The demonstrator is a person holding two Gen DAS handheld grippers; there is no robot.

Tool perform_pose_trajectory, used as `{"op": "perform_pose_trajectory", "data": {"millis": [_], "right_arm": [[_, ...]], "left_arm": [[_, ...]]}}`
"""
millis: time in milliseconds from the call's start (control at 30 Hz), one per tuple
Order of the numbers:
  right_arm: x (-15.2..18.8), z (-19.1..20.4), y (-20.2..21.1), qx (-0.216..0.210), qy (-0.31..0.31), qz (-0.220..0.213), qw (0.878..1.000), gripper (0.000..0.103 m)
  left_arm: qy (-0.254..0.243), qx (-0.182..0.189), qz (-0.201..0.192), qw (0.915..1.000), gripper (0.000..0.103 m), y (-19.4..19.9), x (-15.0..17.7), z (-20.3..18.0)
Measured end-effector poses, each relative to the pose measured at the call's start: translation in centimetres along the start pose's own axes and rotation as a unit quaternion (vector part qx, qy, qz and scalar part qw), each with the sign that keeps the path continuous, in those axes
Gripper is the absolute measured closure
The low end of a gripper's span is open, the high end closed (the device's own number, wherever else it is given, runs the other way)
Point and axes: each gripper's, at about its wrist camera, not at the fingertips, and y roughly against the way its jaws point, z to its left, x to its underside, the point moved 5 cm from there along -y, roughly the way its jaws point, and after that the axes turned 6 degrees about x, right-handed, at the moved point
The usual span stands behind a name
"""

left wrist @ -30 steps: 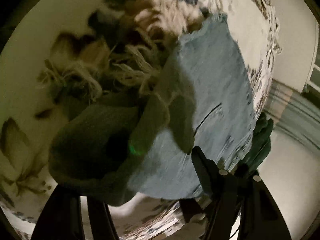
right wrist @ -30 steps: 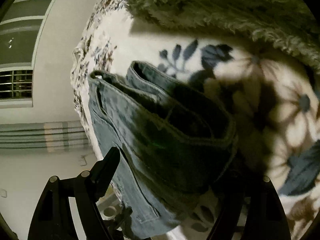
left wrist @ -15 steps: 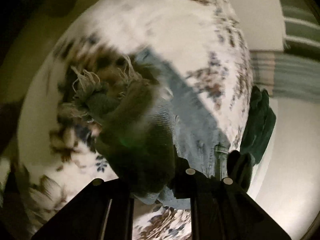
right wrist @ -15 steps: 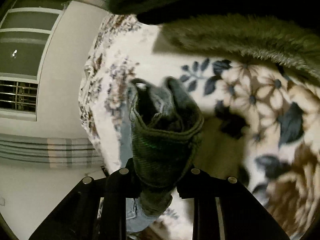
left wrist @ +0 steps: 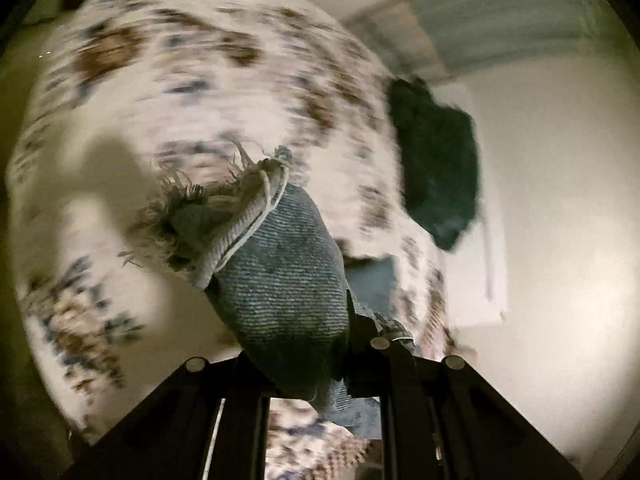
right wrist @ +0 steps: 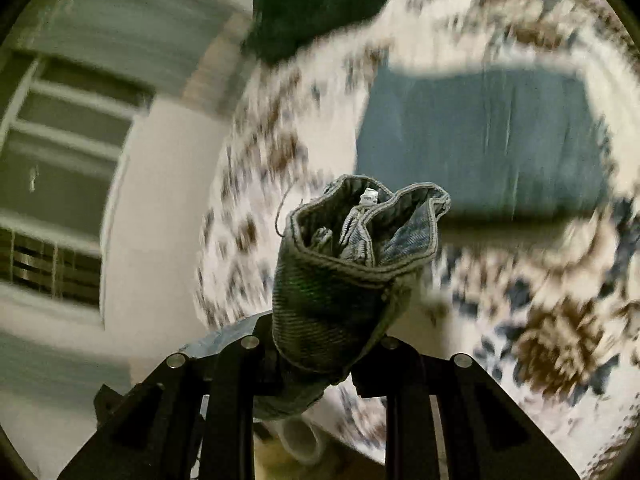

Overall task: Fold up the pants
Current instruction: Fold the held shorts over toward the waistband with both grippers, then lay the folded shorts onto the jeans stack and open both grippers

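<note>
The blue jeans are lifted off the bed. My left gripper point(left wrist: 304, 360) is shut on the frayed leg hems of the jeans point(left wrist: 280, 280), which bunch up between its fingers. My right gripper point(right wrist: 320, 344) is shut on the waistband of the jeans point(right wrist: 340, 280); the zipper and a small label show inside the bunched cloth. In the right wrist view a flat blue part of the jeans point(right wrist: 480, 140) lies on the floral blanket point(right wrist: 540, 320) beyond the gripper. Both views are motion-blurred.
The bed carries a white blanket with brown and blue flowers point(left wrist: 180, 80). A dark green garment point(left wrist: 436, 168) lies at the bed's edge and also shows in the right wrist view point(right wrist: 320, 4). A window with bars point(right wrist: 52, 200) and pale walls lie beyond.
Both grippers closed on the jeans and lifted them away from the blanket. The cameras swung, and the bed now looks farther off and blurred.
</note>
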Motion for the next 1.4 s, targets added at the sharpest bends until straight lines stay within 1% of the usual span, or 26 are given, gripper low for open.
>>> {"op": "perform_pose_trajectory", "data": {"millis": [67,100,133,167,200,233,333,400,467,533,600,700,767,833,967,1000,1233,1400], "right_arm": [[-4.4,1.4,2.9,0.001,-0.019,-0.047,0.999,0.078],[-6.2,1.5,4.0,-0.001,-0.027,-0.062,0.998,0.078],[-8.2,1.8,5.3,-0.001,-0.034,-0.082,0.996,0.078],[-9.9,1.9,6.2,0.0,-0.041,-0.098,0.994,0.078],[-11.7,1.9,7.2,0.001,-0.047,-0.117,0.992,0.078],[-13.7,1.8,8.2,0.007,-0.051,-0.139,0.989,0.078],[-17.8,0.2,9.7,0.02,-0.068,-0.186,0.98,0.078],[-19.4,-1.8,9.8,0.03,-0.088,-0.207,0.974,0.078],[-19.6,-4.6,8.8,0.044,-0.111,-0.218,0.969,0.078],[-19.1,-7.5,7.2,0.05,-0.141,-0.22,0.964,0.078],[-17.9,-10.5,4.9,0.065,-0.17,-0.21,0.961,0.078],[-14.8,-14.3,1.7,0.074,-0.207,-0.187,0.957,0.078],[-12.4,-16.2,0.2,0.078,-0.222,-0.176,0.956,0.078],[-10.4,-17.7,-0.8,0.076,-0.231,-0.172,0.954,0.078],[-8.5,-18.3,-1.5,0.076,-0.235,-0.17,0.954,0.078],[-8.0,-18.6,-1.6,0.078,-0.232,-0.169,0.955,0.078],[-6.3,-18.3,-0.8,0.085,-0.219,-0.167,0.957,0.078],[-5.6,-19.4,-0.9,0.102,-0.221,-0.157,0.957,0.078]], "left_arm": [[-0.028,0.027,0.026,0.9989,0.093,-2.3,-1.0,-4.9],[-0.043,0.039,0.037,0.9976,0.093,-3.5,-1.6,-7.3],[-0.061,0.058,0.052,0.9951,0.093,-5.5,-2.2,-10.4],[-0.073,0.066,0.061,0.9932,0.093,-6.6,-2.7,-12.1],[-0.093,0.079,0.076,0.9897,0.093,-8.8,-3.1,-14.8],[-0.104,0.088,0.087,0.9868,0.093,-10.4,-3.6,-16.4],[-0.143,0.11,0.125,0.9757,0.093,-16.7,-3.5,-20.8],[-0.158,0.112,0.15,0.9695,0.093,-20.5,-2.7,-21.9],[-0.176,0.107,0.183,0.9614,0.093,-25.1,-1.3,-21.4],[-0.189,0.091,0.205,0.9559,0.093,-28.3,0.1,-19.8],[-0.199,0.061,0.234,0.9496,0.093,-31.2,2.0,-16.7],[-0.189,0.024,0.269,0.9441,0.093,-33.1,3.5,-11.5],[-0.185,0.009,0.28,0.9419,0.093,-33.1,4.1,-9.0],[-0.191,-0.001,0.288,0.9384,0.093,-32.6,4.9,-7.1],[-0.191,-0.009,0.289,0.9379,0.093,-30.7,5.9,-5.4],[-0.191,-0.01,0.289,0.9379,0.093,-30.4,5.9,-5.6],[-0.195,-0.007,0.285,0.9384,0.093,-28.0,6.1,-5.1],[-0.19,-0.021,0.294,0.9366,0.093,-27.4,7.1,-3.5]]}}
